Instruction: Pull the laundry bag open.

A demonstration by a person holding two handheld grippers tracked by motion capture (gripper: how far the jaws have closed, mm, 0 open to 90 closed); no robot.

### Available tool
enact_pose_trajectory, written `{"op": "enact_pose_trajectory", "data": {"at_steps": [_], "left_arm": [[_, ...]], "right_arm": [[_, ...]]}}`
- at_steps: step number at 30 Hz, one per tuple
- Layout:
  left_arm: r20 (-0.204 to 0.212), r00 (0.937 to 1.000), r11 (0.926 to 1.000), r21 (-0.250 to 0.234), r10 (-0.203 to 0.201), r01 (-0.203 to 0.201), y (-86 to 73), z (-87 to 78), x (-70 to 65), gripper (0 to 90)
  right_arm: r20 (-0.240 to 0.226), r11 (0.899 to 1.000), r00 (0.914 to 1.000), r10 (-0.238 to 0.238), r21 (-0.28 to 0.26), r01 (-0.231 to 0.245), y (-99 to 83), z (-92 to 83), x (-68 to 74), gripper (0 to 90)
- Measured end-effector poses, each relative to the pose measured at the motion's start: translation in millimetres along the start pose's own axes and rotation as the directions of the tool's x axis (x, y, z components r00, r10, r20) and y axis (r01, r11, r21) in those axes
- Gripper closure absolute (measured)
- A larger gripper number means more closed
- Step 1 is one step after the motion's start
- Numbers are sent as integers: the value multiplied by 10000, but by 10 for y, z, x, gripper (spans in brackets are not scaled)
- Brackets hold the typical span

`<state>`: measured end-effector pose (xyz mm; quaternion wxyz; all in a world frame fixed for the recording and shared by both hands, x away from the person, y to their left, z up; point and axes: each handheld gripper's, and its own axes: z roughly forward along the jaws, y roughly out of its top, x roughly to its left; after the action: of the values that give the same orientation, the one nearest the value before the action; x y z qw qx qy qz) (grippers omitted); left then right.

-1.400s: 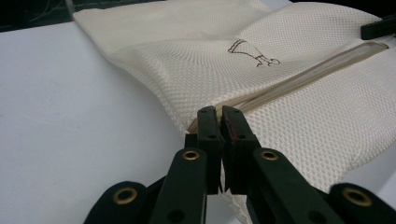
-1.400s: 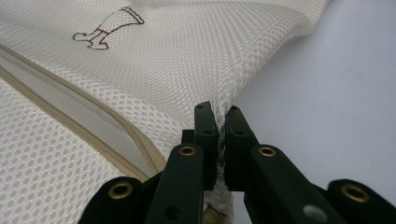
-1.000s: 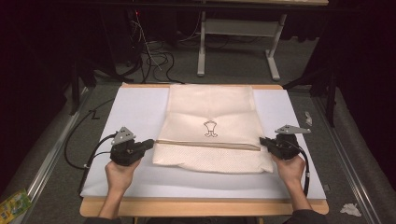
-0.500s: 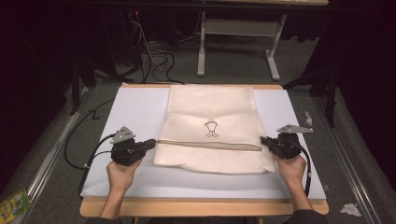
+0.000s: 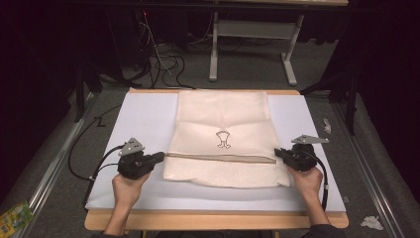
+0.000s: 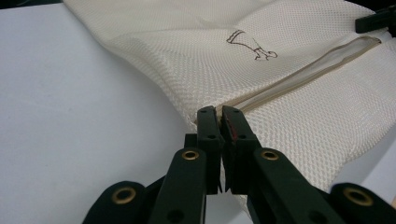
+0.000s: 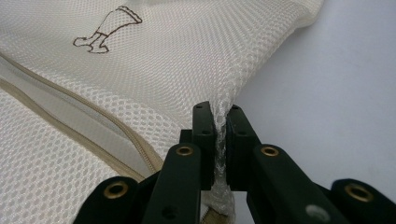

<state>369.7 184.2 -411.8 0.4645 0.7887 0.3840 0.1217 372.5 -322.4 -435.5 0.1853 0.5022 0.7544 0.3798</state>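
Clearly the grasping is done and whatever comes after it is not: the cream mesh laundry bag [image 5: 225, 139] lies flat on the white sheet [image 5: 143, 119] that covers the bench [image 5: 213, 220], spread lengthwise away from the person, with its zipper [image 5: 220, 157] running across near the front and, as far as can be judged, closed. Both grippers sit at the ends of that zipper line. The left gripper [image 6: 218, 122] has its fingers pressed together on the bag's left edge right where the zipper seam ends (the mesh between them is barely visible, but the edge runs straight into the gap). The right gripper [image 7: 219, 116] has its fingers clamped on a pinched ridge of mesh at the bag's right edge, the netting plainly bunched between them, with the zipper's end just to its left. From above, the left gripper [image 5: 157, 157] and the right gripper [image 5: 278, 152] hold opposite sides at the same height, and the bag is not yet lifted, folded or pulled taut; all of that is left.
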Motion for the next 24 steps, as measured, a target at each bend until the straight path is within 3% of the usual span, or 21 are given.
{"op": "enact_pose_trajectory", "data": {"at_steps": [14, 24], "left_arm": [[-280, 9995, 9991, 386, 175, -164, -53, 60, -45, 866], [-326, 9995, 9983, 585, -13, 32, -150, 101, -25, 863]], "right_arm": [[-41, 9998, 9999, 110, 145, -109, -96, 65, -5, 852], [-60, 9993, 9997, 217, 318, -215, -156, 120, -3, 845]]}}
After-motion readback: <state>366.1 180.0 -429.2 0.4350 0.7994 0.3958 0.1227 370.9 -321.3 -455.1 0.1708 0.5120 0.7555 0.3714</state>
